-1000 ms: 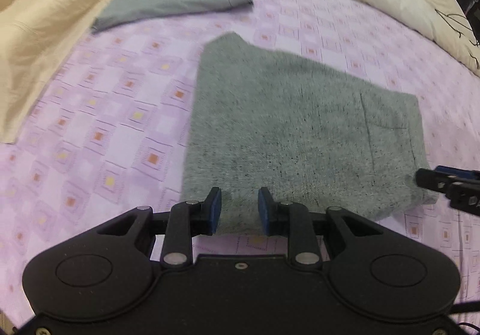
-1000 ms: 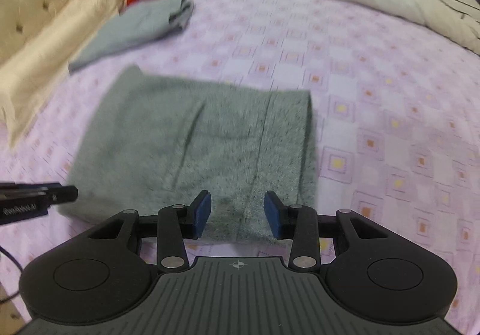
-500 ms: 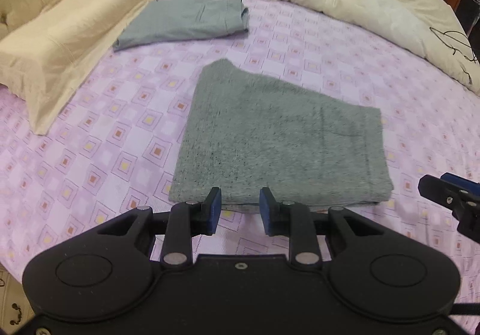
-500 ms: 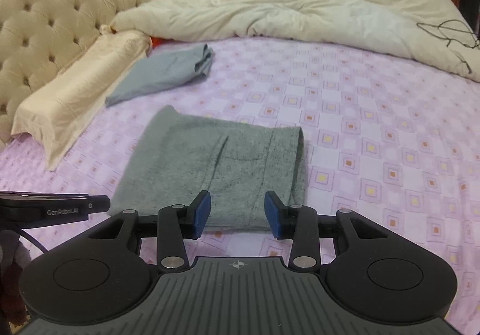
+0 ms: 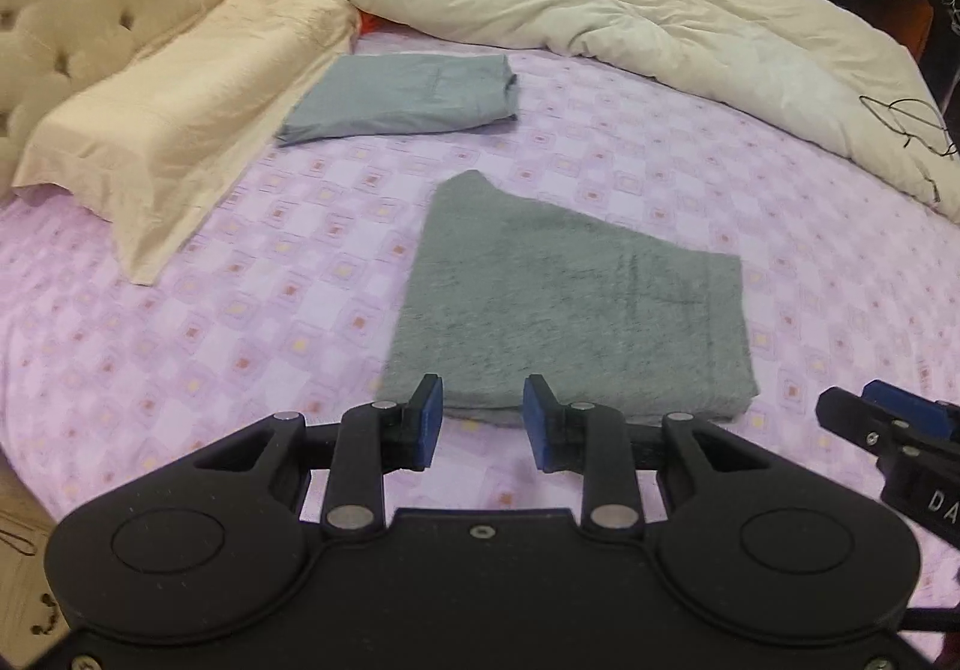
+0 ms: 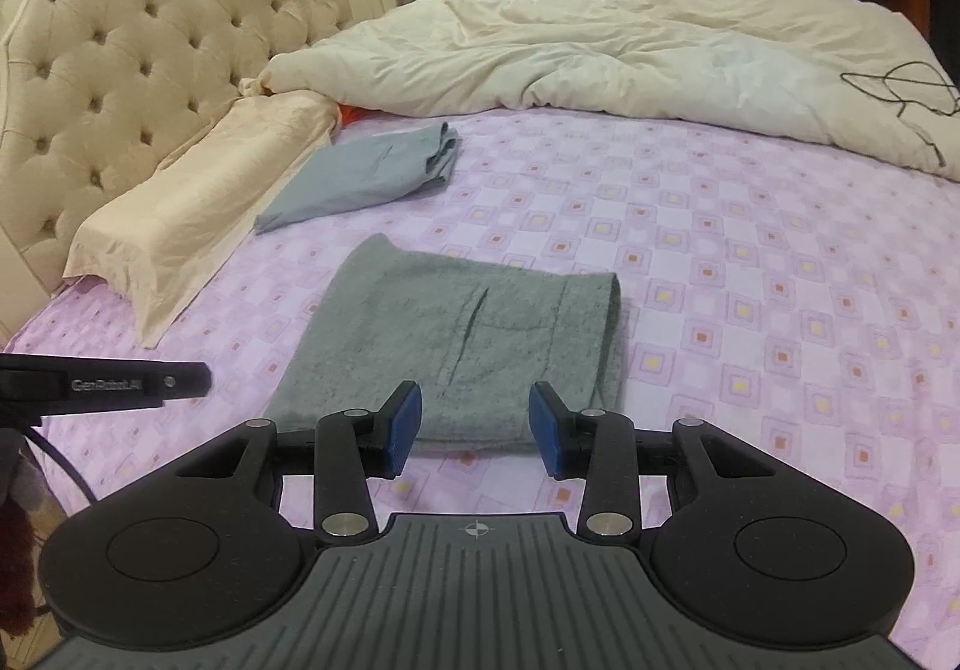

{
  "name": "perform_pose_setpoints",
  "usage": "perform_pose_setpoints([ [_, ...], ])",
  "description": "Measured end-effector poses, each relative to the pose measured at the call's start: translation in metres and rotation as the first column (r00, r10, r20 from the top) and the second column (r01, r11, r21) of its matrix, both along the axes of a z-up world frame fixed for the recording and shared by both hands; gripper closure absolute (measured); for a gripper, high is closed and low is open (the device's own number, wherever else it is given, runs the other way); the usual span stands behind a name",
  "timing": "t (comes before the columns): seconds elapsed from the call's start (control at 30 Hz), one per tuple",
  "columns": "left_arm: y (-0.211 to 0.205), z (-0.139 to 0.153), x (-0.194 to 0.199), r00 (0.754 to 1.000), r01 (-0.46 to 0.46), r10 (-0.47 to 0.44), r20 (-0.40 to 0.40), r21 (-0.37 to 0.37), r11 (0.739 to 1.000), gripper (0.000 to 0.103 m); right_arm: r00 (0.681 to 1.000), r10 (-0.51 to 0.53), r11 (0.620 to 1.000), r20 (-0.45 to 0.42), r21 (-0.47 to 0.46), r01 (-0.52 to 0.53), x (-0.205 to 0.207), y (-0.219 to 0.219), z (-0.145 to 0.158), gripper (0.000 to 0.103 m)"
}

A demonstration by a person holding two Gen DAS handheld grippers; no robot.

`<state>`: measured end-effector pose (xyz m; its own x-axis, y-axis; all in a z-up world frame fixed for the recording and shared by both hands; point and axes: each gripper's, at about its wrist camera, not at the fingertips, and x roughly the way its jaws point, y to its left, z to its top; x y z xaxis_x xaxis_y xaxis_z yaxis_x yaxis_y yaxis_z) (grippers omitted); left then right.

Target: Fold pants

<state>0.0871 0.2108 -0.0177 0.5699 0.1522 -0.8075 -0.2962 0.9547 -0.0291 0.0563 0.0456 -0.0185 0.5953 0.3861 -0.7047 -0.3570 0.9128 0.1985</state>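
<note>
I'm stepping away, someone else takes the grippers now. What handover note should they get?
Left hand-held gripper: jaws opening, nothing between them.
Right hand-held gripper: open, empty.
Grey pants: folded into a flat rectangle on the purple bedsheet, just beyond both grippers.
A blue-grey folded garment lies by the pillow.
Done: the fold looks finished.
Left: perhaps moving the pants beside it.

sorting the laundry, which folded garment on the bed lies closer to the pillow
The blue-grey folded garment, lying right beside the pillow. The green-grey pants lie mid-bed, nearer the camera.
</note>
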Motion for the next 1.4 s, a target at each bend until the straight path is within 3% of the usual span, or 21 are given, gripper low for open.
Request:
perform_pose_setpoints([
  [0.47,-0.007,-0.005,-0.029,0.999,-0.037,0.037,-0.038,0.019,0.999,0.064,0.999,0.04,0.999,-0.014,0.002,-0.04,-0.026,0.009,-0.006,0.064],
  [0.93,-0.009,-0.007,0.01,0.994,0.095,-0.097,-0.046,-0.032,0.995,0.063,0.998,-0.036,0.997,0.049,-0.069,0.039,-0.015,0.029,0.012,0.064],
  [1.4,0.006,-0.005,0.031,0.988,0.143,-0.145,-0.055,-0.037,0.989,0.062,0.993,-0.091,0.992,0.071,-0.077,0.096,-0.007,0.046,0.018,0.064],
])
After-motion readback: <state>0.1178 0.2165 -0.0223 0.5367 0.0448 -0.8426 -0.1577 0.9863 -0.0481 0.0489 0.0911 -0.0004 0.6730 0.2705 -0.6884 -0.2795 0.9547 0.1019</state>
